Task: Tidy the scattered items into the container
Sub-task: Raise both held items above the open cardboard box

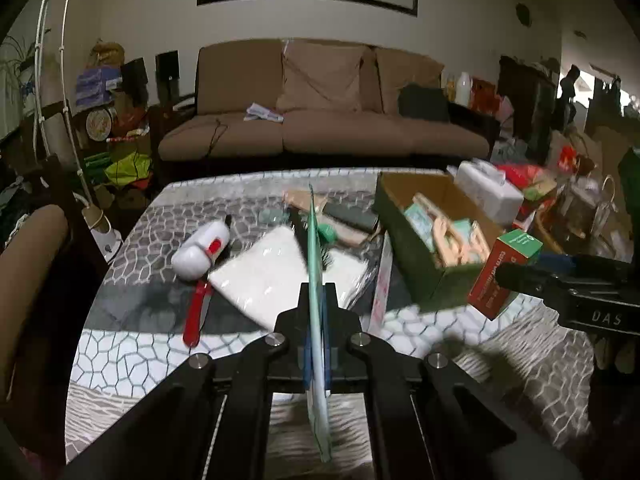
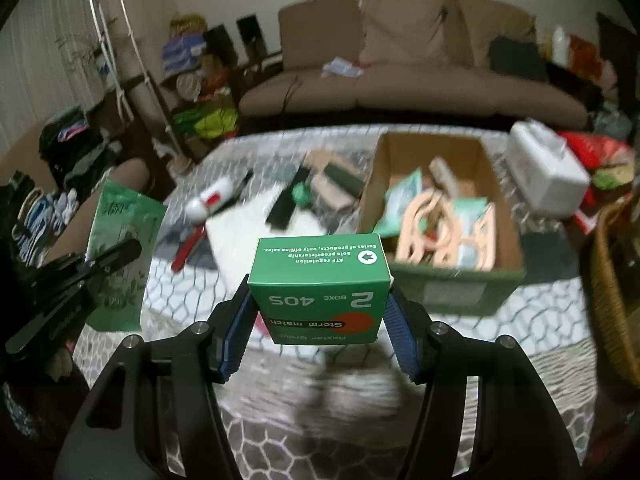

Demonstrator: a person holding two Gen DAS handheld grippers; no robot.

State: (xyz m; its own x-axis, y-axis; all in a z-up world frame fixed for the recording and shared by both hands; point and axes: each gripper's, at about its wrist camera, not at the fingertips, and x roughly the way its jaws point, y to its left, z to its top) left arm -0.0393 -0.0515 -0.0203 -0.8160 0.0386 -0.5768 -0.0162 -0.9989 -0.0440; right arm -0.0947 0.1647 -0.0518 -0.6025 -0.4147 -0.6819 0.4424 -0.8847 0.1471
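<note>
My left gripper (image 1: 319, 300) is shut on a thin green packet (image 1: 317, 280), seen edge-on in the left wrist view; the right wrist view shows its printed green face (image 2: 120, 248) at the left. My right gripper (image 2: 319, 304) is shut on a green and red match box (image 2: 320, 284), held above the table; the same match box (image 1: 505, 274) shows at the right of the left wrist view. The open cardboard box (image 2: 444, 280) stands ahead to the right, with pale hangers and packets inside. On the table lie a white and red lint roller (image 1: 200, 254), a white packet (image 1: 276, 272) and a black comb (image 2: 286, 202).
A white tissue box (image 2: 546, 170) sits behind the cardboard box. A wicker basket (image 2: 608, 292) stands at the right edge. The patterned tablecloth (image 1: 132, 344) covers the table. A brown sofa (image 1: 320, 120) lies beyond, with cluttered shelves at the left.
</note>
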